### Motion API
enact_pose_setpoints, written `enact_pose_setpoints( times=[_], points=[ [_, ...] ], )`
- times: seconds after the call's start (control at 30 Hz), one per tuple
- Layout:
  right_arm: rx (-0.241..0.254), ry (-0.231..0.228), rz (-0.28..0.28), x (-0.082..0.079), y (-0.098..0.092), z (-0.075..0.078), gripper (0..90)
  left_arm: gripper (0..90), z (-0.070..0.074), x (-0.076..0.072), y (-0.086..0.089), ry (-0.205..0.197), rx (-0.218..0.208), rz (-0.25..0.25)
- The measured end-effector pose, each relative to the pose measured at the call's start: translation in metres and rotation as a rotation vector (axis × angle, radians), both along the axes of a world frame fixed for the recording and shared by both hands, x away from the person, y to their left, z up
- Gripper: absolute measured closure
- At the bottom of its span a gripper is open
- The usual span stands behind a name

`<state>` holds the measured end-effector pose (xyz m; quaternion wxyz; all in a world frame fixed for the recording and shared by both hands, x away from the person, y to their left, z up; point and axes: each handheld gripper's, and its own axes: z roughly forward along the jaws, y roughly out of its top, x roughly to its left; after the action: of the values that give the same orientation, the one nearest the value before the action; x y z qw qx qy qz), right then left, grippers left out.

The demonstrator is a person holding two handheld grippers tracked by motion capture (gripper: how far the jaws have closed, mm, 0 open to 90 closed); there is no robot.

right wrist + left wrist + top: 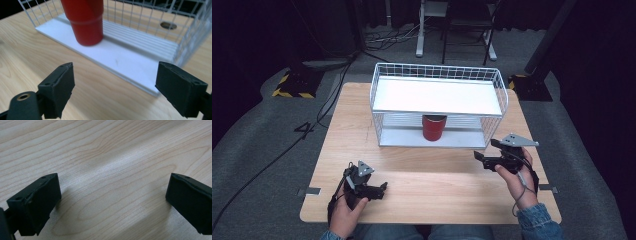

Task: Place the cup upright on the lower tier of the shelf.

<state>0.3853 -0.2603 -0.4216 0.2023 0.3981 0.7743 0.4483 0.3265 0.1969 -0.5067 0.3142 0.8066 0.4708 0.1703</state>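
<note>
A red cup (434,127) stands upright on the lower shelf of a white wire rack (384,85) at the back of the wooden table (362,120). In the right gripper view the red cup (85,21) rests on the white shelf base (130,62), some way ahead of the jaws. My right gripper (486,155) is open near the rack's front right corner, jaws wide apart and empty (113,90). My left gripper (379,189) sits low at the front left, open over bare wood (113,197).
The rack's upper shelf (437,96) is a bare white panel overhanging the cup. Wire mesh walls (192,27) close the rack's sides and back. Bare tabletop lies between the two grippers. Cables and stand legs (419,35) lie on the floor beyond the table.
</note>
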Motion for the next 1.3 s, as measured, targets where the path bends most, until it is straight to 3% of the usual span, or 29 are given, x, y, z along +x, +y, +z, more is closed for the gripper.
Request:
enact_pose_setpoints(
  times=[0.13, 0.43, 0.67, 1.0, 1.3],
  points=[
    [-0.067, 0.029, -0.024, -0.006, -0.013, -0.005, 15.8, 0.3, 0.000, 0.000, 0.000, 0.000, 0.000, 0.000],
    [-0.056, 0.052, -0.069, -0.018, -0.039, -0.015, 15.9, 0.2, 0.000, 0.000, -0.001, 0.002, -0.005, 0.004],
    [-0.090, 0.064, -0.099, -0.023, -0.055, -0.023, 15.9, 0.1, 0.000, 0.001, -0.001, 0.002, -0.004, 0.004],
    [-0.094, 0.122, -0.121, -0.029, -0.077, -0.049, 15.9, 0.0, 0.000, 0.003, -0.003, 0.003, -0.005, 0.011],
    [-0.110, 0.145, -0.136, -0.027, -0.085, -0.072, 15.9, 0.1, 0.000, 0.005, -0.005, 0.002, -0.008, 0.013]
  ],
)
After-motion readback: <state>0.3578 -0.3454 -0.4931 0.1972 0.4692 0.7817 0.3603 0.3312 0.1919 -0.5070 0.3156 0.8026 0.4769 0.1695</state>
